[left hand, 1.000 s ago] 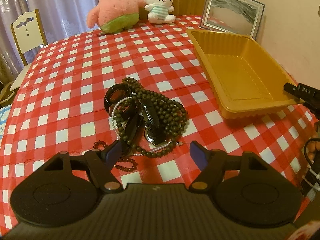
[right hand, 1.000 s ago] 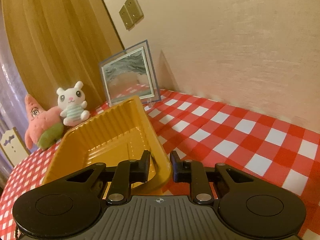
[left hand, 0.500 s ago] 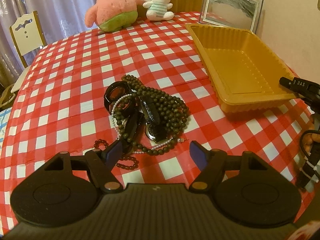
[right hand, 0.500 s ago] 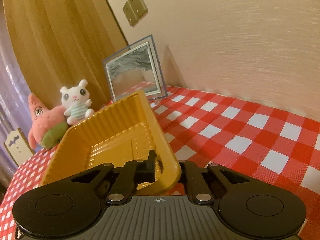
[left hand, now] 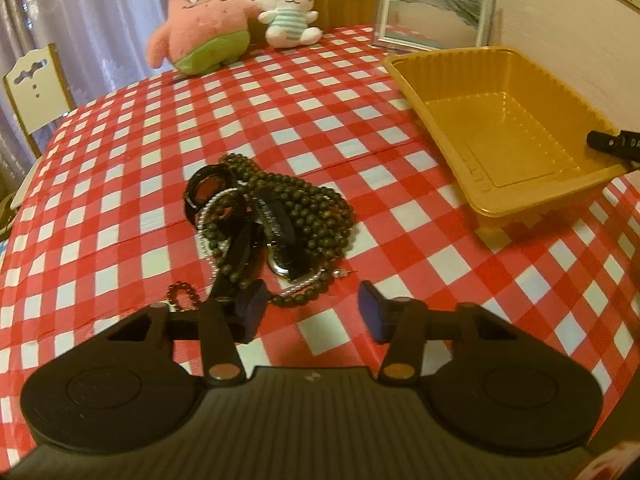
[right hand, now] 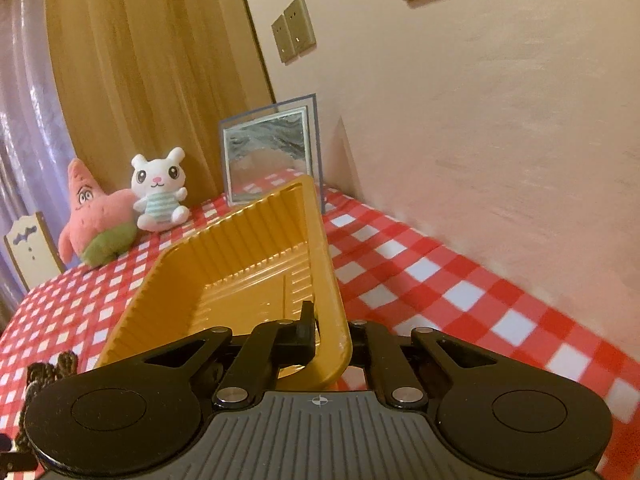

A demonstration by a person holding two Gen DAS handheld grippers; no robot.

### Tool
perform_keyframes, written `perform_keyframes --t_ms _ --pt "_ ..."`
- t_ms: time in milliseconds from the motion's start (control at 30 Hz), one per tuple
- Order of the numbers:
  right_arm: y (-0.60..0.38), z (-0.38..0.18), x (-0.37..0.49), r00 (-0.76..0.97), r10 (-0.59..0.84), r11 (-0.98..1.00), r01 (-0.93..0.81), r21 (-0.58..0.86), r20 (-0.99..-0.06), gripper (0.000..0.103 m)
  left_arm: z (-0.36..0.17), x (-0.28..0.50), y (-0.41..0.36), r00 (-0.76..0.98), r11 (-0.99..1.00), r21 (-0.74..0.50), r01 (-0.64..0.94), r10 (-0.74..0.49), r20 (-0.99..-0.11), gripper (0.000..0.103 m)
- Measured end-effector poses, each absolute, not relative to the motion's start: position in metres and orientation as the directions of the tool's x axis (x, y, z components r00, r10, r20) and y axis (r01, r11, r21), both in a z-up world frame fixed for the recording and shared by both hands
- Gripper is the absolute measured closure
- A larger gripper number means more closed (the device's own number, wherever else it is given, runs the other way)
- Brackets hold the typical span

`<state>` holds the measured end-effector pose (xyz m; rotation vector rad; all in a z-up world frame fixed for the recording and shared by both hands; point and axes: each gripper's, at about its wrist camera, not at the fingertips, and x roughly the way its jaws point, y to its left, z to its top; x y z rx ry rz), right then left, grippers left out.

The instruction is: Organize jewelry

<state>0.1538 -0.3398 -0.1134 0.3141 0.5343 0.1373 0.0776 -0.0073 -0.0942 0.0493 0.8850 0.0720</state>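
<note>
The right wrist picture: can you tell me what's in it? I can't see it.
The right gripper is shut on the corner of a yellow tray, tipping it up off a red-and-white checked tablecloth. Behind the tray, by the wall, stand a framed picture, a white bunny toy and a pink star toy.

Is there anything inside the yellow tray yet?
No. The yellow tray shows only its bare ribbed floor; the jewelry pile lies on the tablecloth. The right gripper covers its near corner.
</note>
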Motion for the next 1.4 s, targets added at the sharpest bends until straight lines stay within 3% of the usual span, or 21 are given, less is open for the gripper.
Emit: perform_keyframes --t_ms 100,233,567,1067,1400 --pt "-0.346 -0.110 0.148 0.848 0.211 0.946 -0.052 0.320 -0.486 0.098 -0.099 0.078 -0.013 0.641 0.997 0.075 -0.009 0.063 -0.765 0.081" --pt "-0.353 -0.108 0.143 0.844 0.211 0.948 -0.054 0.313 -0.493 0.098 -0.106 0.083 -0.018 0.649 0.997 0.080 0.016 0.051 -0.759 0.089" --pt "-0.360 -0.105 0.140 0.842 0.210 0.951 -0.058 0.304 -0.497 0.098 -0.121 0.100 -0.015 0.629 1.000 0.018 0.004 0.012 -0.778 0.090" --pt "-0.361 -0.106 0.139 0.841 0.214 0.952 -0.065 0.300 -0.497 0.098 -0.124 0.111 -0.018 0.628 1.000 0.024 -0.016 0.029 -0.778 0.087" --pt "-0.361 -0.106 0.140 0.839 0.219 0.951 -0.071 0.300 -0.497 0.098 -0.126 0.107 -0.022 0.632 0.998 0.056 0.004 0.041 -0.774 0.097"
